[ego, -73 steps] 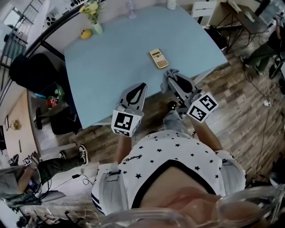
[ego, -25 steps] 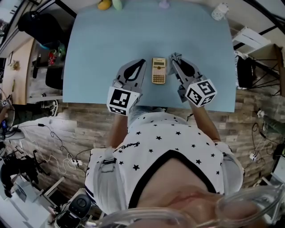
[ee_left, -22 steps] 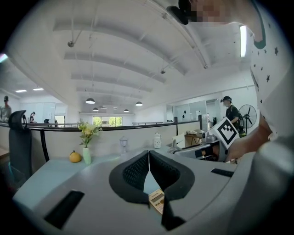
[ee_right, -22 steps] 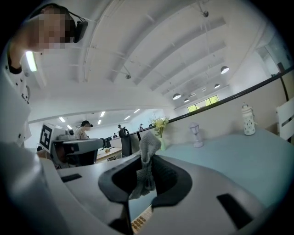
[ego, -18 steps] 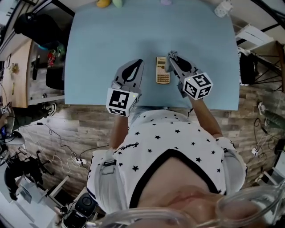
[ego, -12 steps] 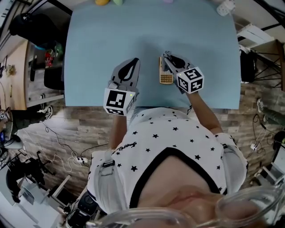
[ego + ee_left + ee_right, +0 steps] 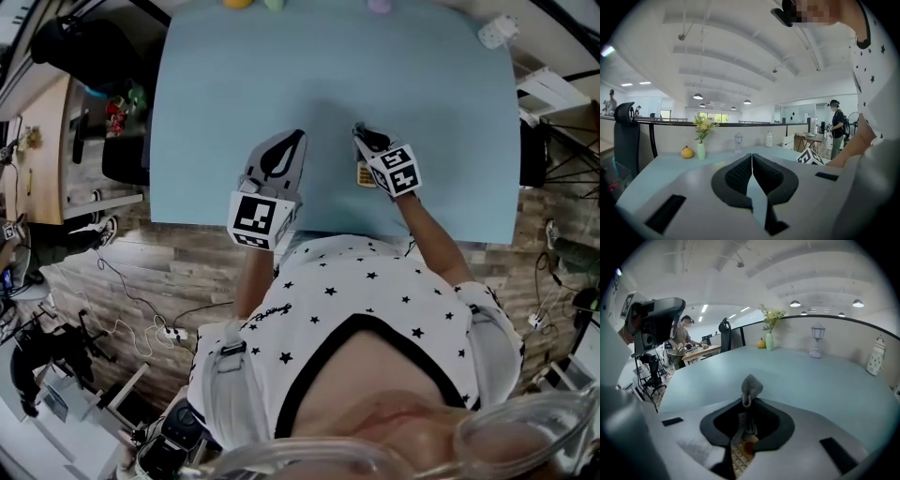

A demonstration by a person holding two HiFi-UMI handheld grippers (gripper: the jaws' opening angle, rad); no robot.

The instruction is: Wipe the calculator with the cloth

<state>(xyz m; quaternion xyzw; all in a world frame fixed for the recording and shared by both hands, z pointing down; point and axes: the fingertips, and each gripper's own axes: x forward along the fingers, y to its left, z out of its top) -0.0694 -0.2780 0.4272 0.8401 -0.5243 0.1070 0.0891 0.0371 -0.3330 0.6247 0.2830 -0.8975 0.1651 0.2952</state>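
Right gripper view shows the right gripper [image 7: 749, 401] clenched on a grey cloth [image 7: 751, 386], directly above the beige calculator [image 7: 736, 459], which lies near the front edge of the blue tabletop [image 7: 234, 94]. The cloth may be touching its keys, though that is hard to judge. The left gripper [image 7: 752, 158] hovers nearby, jaws pressed together, empty.

Wide bare table [image 7: 234, 103] ahead of the left gripper [image 7: 297, 141] and right gripper [image 7: 362, 136]; vase [image 7: 701, 151], fruit [image 7: 686, 152] and lamp [image 7: 815, 345] crowd only the far edge; calculator [image 7: 738, 456] lies directly beneath the right one
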